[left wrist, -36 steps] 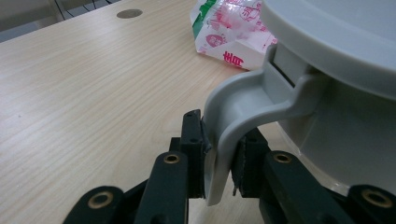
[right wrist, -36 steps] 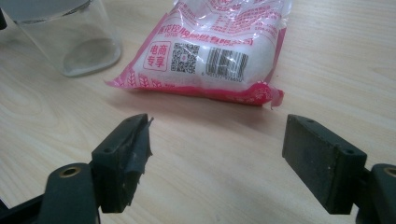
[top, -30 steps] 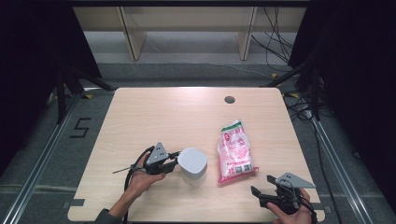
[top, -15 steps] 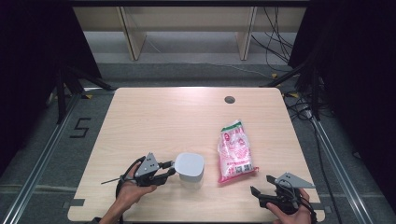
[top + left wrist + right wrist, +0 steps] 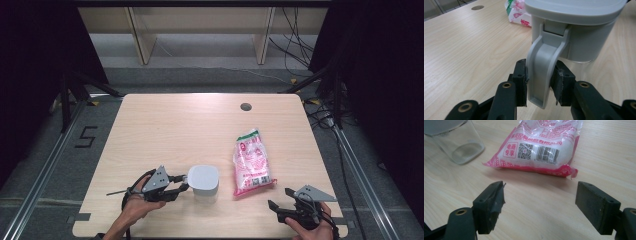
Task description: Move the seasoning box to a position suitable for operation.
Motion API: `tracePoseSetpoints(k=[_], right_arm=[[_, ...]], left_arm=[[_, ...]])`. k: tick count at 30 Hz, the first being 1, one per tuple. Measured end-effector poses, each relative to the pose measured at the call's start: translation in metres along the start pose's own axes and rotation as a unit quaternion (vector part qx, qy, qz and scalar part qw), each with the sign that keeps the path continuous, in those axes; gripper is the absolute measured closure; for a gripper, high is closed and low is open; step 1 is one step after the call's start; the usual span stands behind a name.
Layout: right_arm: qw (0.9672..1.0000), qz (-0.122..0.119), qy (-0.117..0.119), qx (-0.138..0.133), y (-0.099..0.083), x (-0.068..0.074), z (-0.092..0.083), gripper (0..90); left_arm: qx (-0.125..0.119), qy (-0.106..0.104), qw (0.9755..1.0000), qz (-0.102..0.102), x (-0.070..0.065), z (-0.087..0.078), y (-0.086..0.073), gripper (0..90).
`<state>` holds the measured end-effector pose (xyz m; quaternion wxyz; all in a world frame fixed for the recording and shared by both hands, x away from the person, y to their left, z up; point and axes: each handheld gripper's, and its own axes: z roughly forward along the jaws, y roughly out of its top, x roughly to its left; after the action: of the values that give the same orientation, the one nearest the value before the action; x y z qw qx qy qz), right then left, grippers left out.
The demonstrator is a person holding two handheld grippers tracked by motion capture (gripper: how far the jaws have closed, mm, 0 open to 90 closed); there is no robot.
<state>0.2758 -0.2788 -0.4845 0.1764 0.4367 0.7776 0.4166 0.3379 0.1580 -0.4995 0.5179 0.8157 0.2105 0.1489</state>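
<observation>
Near the bench's front edge, my left tool point(image 5: 539, 85), jaws just widened, straddles the jar's grey latch point(image 5: 545, 67), contact unclear, while my right tool point(image 5: 540, 206) gapes empty before the pink bag point(image 5: 544, 145).

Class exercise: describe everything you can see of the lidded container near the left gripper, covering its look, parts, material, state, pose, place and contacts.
The container stands upright on the wooden table, near its front edge, left of the pink-and-white bag and apart from it. Its body looks like clear glass or plastic and appears empty. A pale grey lid with rounded corners covers it. A grey latch, seemingly plastic, hangs from the lid's rim on a hinge. The left gripper has its black jaws on either side of that latch, which have just been opening; whether the pads press it is unclear.
</observation>
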Motion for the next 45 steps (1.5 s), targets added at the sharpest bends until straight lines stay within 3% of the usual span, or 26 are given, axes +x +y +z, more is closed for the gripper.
tracePoseSetpoints(k=[2,4,11,14,16,18,26,30,34,36,41,45], right_arm=[[1.0000,0.000,0.000,0.000,0.000,0.000,0.000,24.0],[1.0000,0.001,0.000,0.000,0.000,0.000,0.000,24.0],[1.0000,-0.005,0.000,0.001,0.000,0.000,0.001,23.9],[1.0000,-0.006,-0.001,0.001,-0.001,-0.001,0.001,23.9],[1.0000,-0.005,-0.001,0.001,-0.001,-0.001,0.001,23.9],[1.0000,-0.006,-0.001,0.000,-0.001,0.000,0.001,23.9],[1.0000,-0.004,-0.001,0.000,0.000,0.000,0.002,23.9],[1.0000,-0.003,-0.001,0.001,0.000,0.000,0.001,24.0],[1.0000,0.001,-0.001,0.001,0.000,0.000,0.000,24.1],[1.0000,0.001,-0.001,0.001,0.000,0.000,0.000,24.1],[1.0000,-0.002,-0.004,0.003,0.000,-0.001,0.001,24.1],[1.0000,0.001,-0.001,0.001,0.000,0.000,0.000,24.1]], left_arm=[[-0.003,-0.006,1.0000,0.003,0.000,-0.003,0.000,65.7],[-0.021,-0.017,0.9996,0.002,0.000,-0.006,0.000,61.7],[-0.030,-0.030,0.9991,0.001,0.000,-0.009,0.001,57.3],[-0.036,-0.034,0.9988,-0.005,0.001,-0.012,0.001,57.4],[-0.036,-0.032,0.9988,0.002,0.002,-0.014,0.002,57.5],[-0.040,-0.032,0.9986,-0.009,0.001,-0.013,0.002,58.5],[-0.041,-0.038,0.9984,-0.002,0.001,-0.013,0.002,60.1],[-0.043,-0.053,0.9977,-0.001,-0.002,-0.012,0.004,61.7],[-0.044,-0.040,0.9982,0.005,-0.007,-0.008,0.006,67.2],[-0.044,-0.035,0.9981,0.023,-0.008,-0.006,0.005,67.7],[-0.034,-0.021,0.9990,0.022,-0.011,-0.004,0.008,67.9],[-0.025,-0.002,0.9991,0.035,-0.011,0.000,0.011,67.8]])
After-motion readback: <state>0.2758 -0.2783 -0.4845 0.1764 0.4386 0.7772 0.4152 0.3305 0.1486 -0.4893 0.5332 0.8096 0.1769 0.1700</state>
